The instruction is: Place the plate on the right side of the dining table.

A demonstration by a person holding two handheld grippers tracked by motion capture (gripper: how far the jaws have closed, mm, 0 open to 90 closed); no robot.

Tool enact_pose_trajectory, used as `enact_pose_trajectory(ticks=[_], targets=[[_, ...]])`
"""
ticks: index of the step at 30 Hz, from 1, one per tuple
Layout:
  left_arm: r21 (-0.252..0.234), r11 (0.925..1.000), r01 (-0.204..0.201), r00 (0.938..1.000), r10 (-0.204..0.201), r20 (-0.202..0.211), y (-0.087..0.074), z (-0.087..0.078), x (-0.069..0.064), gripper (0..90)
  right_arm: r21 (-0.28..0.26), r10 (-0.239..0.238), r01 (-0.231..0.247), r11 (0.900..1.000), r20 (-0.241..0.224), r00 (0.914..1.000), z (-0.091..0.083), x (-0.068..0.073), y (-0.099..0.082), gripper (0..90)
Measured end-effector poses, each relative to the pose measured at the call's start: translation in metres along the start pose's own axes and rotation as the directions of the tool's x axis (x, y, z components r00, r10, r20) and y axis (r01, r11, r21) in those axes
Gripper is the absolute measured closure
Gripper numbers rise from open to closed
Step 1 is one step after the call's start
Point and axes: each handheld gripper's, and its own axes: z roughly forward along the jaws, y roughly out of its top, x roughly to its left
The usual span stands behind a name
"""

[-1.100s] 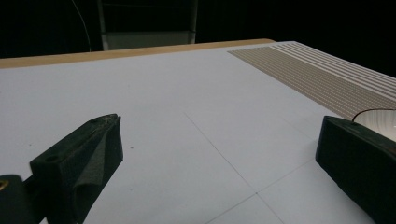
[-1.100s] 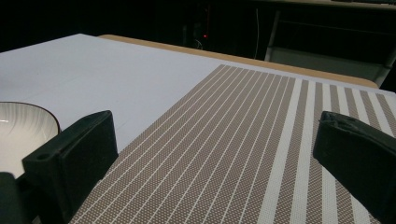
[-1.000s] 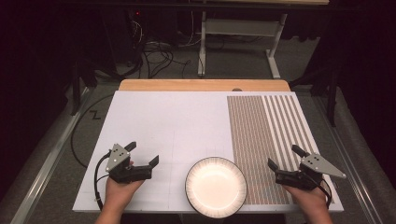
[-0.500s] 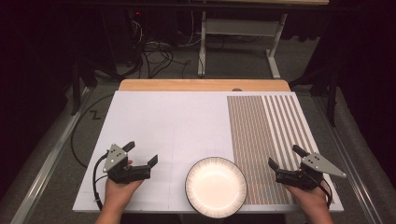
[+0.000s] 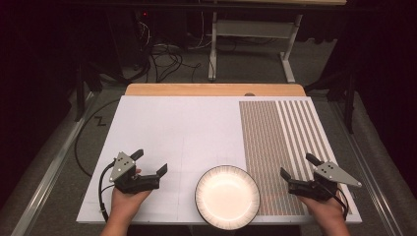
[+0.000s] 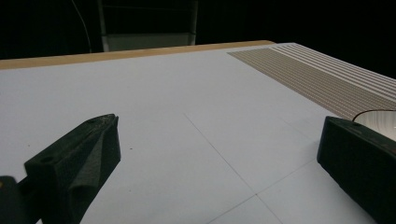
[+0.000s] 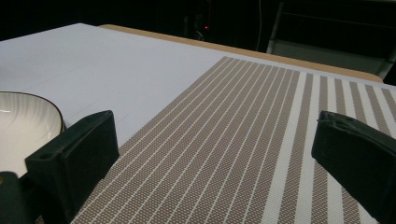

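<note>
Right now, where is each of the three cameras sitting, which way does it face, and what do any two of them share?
High view: fixed above the near edge, looking forward and down on the table; both forearms, the left gripper and the right gripper show.
Left gripper view: low over the white surface, facing the far wooden edge; its own open black jaws show.
Right gripper view: low over the striped mat, facing the far edge; its own open jaws show.
Shared: all three catch the bowl, at the right edge of the left gripper view and the left edge of the right gripper view.
</note>
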Motion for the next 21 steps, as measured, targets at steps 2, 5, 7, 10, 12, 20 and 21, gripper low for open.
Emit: enact_pose_trajectory(ticks=[2,5,7,10,12,20,21], targets=[[-0.003,1.0,0.002,1.0,-0.002,-0.002,0.0,0.0,0.0,0.4,0.005,-0.004,0.004,1.0,-0.012,0.9999,0.0,0.002,0.001,2.5],[-0.003,1.0,0.002,1.0,-0.002,-0.002,0.0,0.0,0.0,0.4,0.011,-0.01,0.011,0.9999,-0.027,0.9996,0.0,0.005,0.001,4.2],[-0.005,1.0,0.003,1.0,-0.003,0.0,0.0,0.0,0.0,0.5,0.013,-0.014,0.014,0.9998,-0.035,0.9993,0.001,0.007,0.002,5.5],[-0.007,1.0,-0.003,1.0,0.003,0.003,0.0,0.0,-0.001,0.5,0.019,-0.016,0.017,0.9997,-0.052,0.9985,0.001,0.009,0.002,8.1],[-0.006,1.0,-0.003,1.0,0.003,0.004,0.0,0.0,-0.001,0.7,0.026,-0.018,0.02,0.9995,-0.069,0.9975,0.002,0.012,0.002,10.8],[-0.014,0.9999,0.001,1.0,0.0,0.01,0.001,-0.001,-0.002,0.7,0.035,-0.028,0.032,0.9989,-0.127,0.9915,0.003,0.02,0.003,19.4],[-0.013,0.9999,-0.001,0.9999,0.001,0.011,0.001,0.0,-0.002,0.7,0.037,-0.028,0.033,0.9988,-0.136,0.9903,0.003,0.021,0.003,20.5]])
